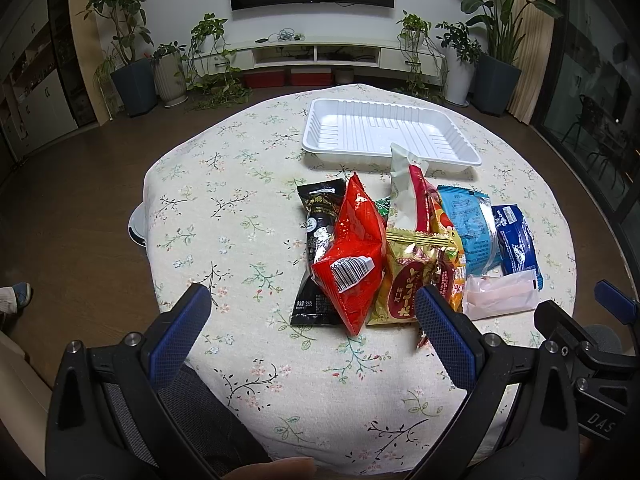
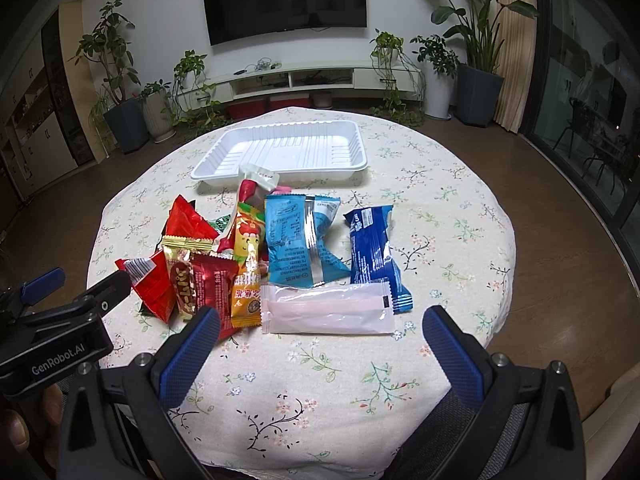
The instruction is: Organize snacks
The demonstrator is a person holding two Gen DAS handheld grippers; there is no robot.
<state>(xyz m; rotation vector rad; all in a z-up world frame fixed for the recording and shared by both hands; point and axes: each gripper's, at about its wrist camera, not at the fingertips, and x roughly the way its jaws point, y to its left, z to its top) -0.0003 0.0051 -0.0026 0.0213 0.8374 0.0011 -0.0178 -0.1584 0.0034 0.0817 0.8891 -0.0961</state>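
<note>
On the surface (image 2: 440, 216), snacks: a heap, packets overlapping, none in the white tray (image 2: 224, 160) just behind.
Left tool (image 1: 312, 312): jaws wide apart, holding nothing, hovering near the red bag (image 1: 352, 248).
Right tool (image 2: 320, 328): gaping too, empty, lined up on the clear packet (image 2: 328, 312).
Risk: slick, puffy wrappers may squirt out of a pinch; lifting one could drag its neighbours along.
Crowding: both tools sit close, so a clash looks possible.
Obstacle: the tall pouch (image 2: 252, 184) leans at the tray's front rim.
Around: plants, TV, cabinet well behind.
</note>
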